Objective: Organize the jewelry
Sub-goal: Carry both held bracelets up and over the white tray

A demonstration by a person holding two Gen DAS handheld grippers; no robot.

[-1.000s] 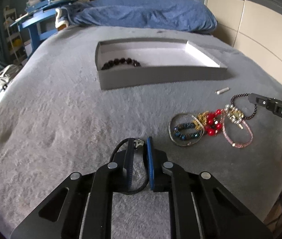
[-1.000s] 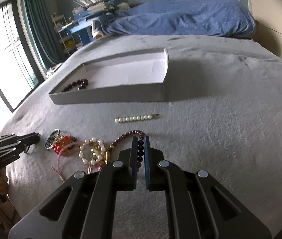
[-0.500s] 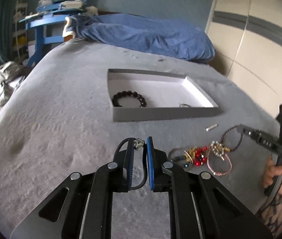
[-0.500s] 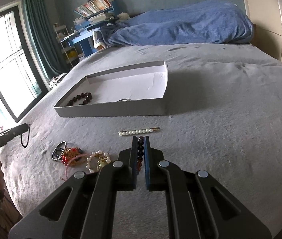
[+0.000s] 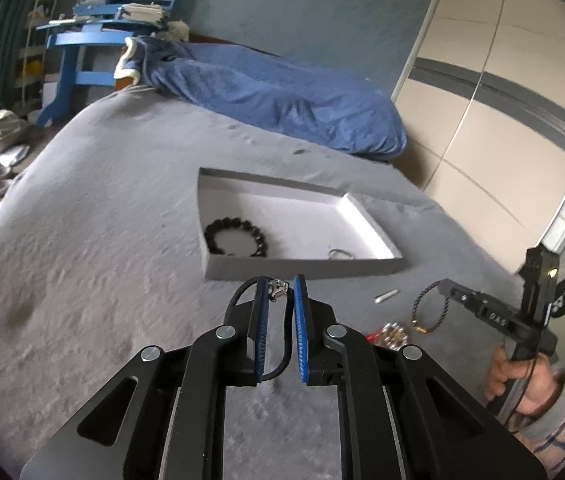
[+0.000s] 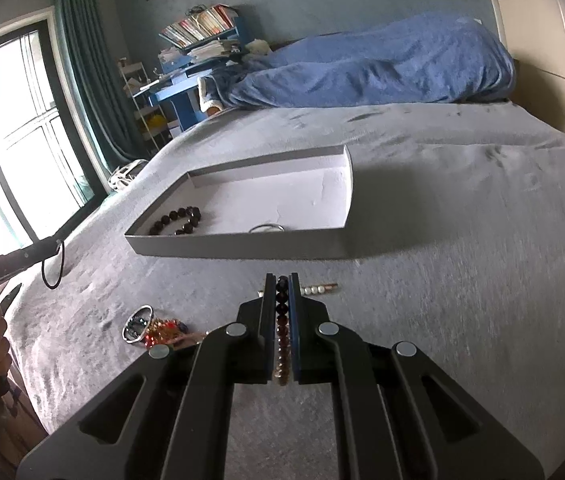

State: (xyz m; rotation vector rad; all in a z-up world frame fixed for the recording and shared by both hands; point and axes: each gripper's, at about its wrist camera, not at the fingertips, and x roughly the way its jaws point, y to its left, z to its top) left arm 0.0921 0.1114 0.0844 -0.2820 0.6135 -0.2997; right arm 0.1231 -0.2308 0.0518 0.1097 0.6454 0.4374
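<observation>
Both tongs hover above the bed point(image 6: 462, 208), left gripper point(image 5: 280, 286) pinching a black cord bracelet point(image 5: 238, 300), right gripper point(image 6: 282, 280) clamping a dark bead strand point(image 6: 281, 320) (each apparently bound for the box point(image 6: 242, 246) mid-bed).

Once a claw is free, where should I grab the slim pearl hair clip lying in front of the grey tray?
Pinch the slim pearl hair clip mid-length, across its narrow width, from straight above: it lies flat on the grey blanket, too thin for a side approach.
</observation>
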